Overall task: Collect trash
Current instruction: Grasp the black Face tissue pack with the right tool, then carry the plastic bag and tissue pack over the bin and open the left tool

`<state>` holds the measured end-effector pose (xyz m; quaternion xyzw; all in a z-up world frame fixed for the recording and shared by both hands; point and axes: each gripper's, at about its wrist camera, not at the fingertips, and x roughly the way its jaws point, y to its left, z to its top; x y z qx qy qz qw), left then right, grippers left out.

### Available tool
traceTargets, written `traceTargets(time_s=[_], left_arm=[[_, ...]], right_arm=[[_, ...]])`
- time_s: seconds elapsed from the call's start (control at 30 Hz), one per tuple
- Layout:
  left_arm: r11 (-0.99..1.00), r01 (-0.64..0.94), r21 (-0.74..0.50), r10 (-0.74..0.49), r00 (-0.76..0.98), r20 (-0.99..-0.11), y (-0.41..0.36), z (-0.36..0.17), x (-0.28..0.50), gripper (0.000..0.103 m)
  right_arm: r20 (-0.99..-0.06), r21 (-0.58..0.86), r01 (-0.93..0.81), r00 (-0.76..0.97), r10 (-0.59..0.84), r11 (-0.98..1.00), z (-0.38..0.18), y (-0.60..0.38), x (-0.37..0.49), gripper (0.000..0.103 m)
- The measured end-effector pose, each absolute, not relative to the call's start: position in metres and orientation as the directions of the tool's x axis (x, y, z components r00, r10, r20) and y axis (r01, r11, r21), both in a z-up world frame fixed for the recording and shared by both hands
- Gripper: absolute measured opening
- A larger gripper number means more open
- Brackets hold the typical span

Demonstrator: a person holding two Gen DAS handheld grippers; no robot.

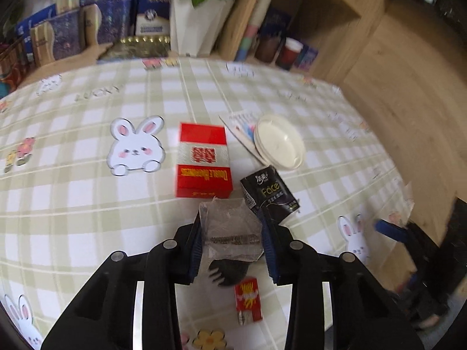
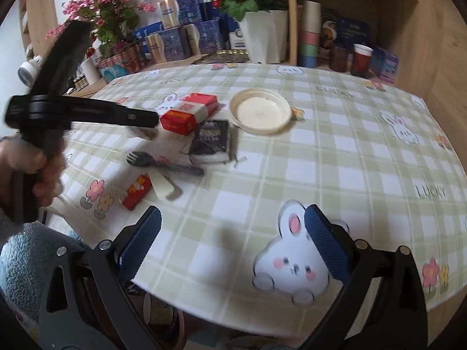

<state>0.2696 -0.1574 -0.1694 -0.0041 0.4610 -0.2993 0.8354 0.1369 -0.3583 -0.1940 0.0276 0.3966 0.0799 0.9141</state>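
In the left wrist view my left gripper (image 1: 232, 221) is shut on a crumpled clear plastic wrapper (image 1: 230, 227), with both pads against its sides. Below it on the checked tablecloth lie a black spork (image 1: 227, 271) and a small red packet (image 1: 248, 297). Just ahead are a red cigarette box (image 1: 204, 160), a black tissue pack (image 1: 268, 195) and a white plastic lid (image 1: 278, 143). My right gripper (image 2: 233, 242) stands open over a bunny print near the table's front edge, with nothing between its fingers. The spork (image 2: 163, 162), the red packet (image 2: 137, 195) and the lid (image 2: 259, 110) lie beyond it.
A white flower pot (image 2: 262, 35), blue boxes (image 2: 175, 40) and stacked cups (image 2: 309, 38) crowd the shelf behind the table. A printed leaflet (image 1: 242, 128) lies under the lid. A person's hand (image 2: 32, 169) holds the left gripper's handle at the left. The table edge (image 2: 233, 329) runs below my right gripper.
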Motion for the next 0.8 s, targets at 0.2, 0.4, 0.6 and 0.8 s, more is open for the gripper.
traceTargets(time_s=[0.2,0.4,0.6,0.8], left_arm=[[0.839,0.468,-0.277,-0.504,0.479,-0.719,-0.104,-0.146,0.238,0.035],[0.866,0.427,-0.261,-0.476,0.543,-0.691,-0.042,-0.14,0.2,0.035],[0.865,0.366,-0.344,-0.497,0.531,-0.686,0.006,-0.144,0.173,0.035],[0.859,0.35,-0.374,-0.511,0.52,-0.685,0.024,-0.151,0.146,0.035]], right_arm=[[-0.716,0.095,-0.186,0.669,0.197,0.978,-0.19,-0.343,0.184,0.077],[-0.76,0.16,-0.141,0.614,0.213,0.977,-0.208,-0.333,0.233,0.072],[-0.806,0.096,-0.149,0.568,0.165,0.984,-0.218,-0.307,0.264,0.066],[-0.839,0.024,-0.156,0.533,0.105,0.987,-0.226,-0.292,0.269,0.045]])
